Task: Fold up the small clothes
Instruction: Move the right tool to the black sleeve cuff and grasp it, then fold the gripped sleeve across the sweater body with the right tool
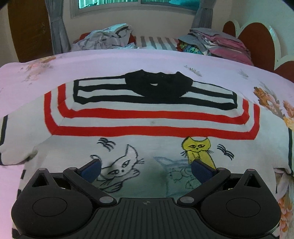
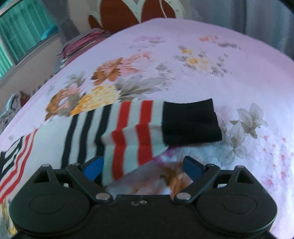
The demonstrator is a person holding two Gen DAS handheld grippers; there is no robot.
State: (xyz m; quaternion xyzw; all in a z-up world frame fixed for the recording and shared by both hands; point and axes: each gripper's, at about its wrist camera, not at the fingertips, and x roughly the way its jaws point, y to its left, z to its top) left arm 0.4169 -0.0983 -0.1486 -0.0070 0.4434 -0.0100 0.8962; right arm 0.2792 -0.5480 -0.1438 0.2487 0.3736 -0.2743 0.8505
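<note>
A small white sweater with red and black stripes, a black collar and cat drawings lies flat on the pink floral bedsheet. My left gripper is open and empty just above the sweater's lower front. In the right wrist view the sweater's striped sleeve with its black cuff lies on the sheet, folded over near the cuff. My right gripper is open, low over the sleeve's near edge, holding nothing.
A loose pile of clothes lies at the bed's far left and a stack of folded clothes at the far right. A red and white headboard stands to the right. A window is behind.
</note>
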